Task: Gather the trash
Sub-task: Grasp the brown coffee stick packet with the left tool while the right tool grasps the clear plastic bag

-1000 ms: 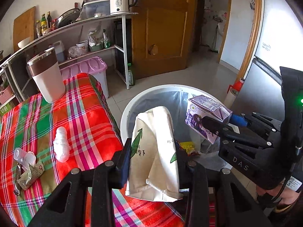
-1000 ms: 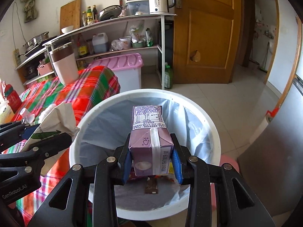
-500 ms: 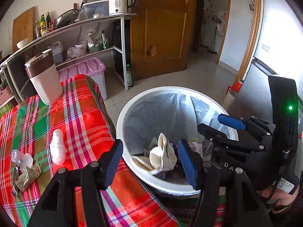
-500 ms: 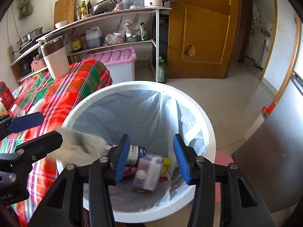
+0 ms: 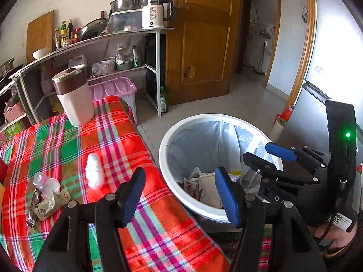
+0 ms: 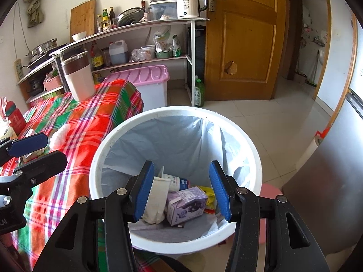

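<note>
A white trash bin [image 6: 118,133] with a grey liner stands beside the table; it also shows in the left wrist view [image 5: 165,140]. Inside lie a purple carton [image 6: 186,204], a cream paper bag [image 6: 156,201] and other wrappers. My right gripper [image 6: 182,189] is open and empty above the bin. My left gripper [image 5: 181,196] is open and empty over the table edge by the bin's rim. On the plaid tablecloth [image 5: 109,136] lie a white tissue wad [image 5: 94,174], a small clear bottle [image 5: 42,181] and a crumpled wrapper [image 5: 50,205].
A tall white-and-brown tumbler [image 5: 73,97] stands at the table's far end. A pink-lidded storage box [image 6: 145,83], a metal shelf with kitchenware [image 6: 140,25], a wooden door [image 6: 247,38] and a fridge [image 5: 317,113] surround the bin. A red bottle [image 6: 14,115] stands at the table's left.
Both grippers opened and let go: the paper bag and the purple carton dropped into the bin. The left gripper drew back toward the table.
</note>
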### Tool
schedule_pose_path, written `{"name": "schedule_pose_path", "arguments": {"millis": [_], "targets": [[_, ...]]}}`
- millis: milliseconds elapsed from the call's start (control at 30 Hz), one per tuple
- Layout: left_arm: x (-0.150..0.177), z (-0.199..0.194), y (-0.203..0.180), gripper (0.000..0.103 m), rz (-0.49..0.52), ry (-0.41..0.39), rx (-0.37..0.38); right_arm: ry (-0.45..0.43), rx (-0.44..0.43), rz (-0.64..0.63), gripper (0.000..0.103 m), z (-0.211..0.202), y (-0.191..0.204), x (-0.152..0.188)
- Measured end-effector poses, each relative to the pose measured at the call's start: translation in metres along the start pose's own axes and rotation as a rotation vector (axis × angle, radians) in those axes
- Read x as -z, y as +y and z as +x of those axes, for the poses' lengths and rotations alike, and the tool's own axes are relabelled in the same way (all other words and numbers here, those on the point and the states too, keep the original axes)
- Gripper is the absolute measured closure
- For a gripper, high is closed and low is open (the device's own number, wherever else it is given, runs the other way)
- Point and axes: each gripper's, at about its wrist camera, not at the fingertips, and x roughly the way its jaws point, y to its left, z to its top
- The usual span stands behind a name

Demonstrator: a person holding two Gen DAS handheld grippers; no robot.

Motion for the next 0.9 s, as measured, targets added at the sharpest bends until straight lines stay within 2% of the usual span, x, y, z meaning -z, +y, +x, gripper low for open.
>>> {"name": "schedule_pose_path", "arguments": {"millis": [433,900], "targets": [[0.017,-0.037,0.034,0.037,-0.042,-0.054,-0.076,-0.036,-0.065,-0.036,0.051,-0.021,0.037,0.0],[0.042,-0.069,0.093,0.036,-0.137,-0.082,-0.138,-0.04,-0.157,-0.115,0.05,-0.021,0.099,-0.002]]}}
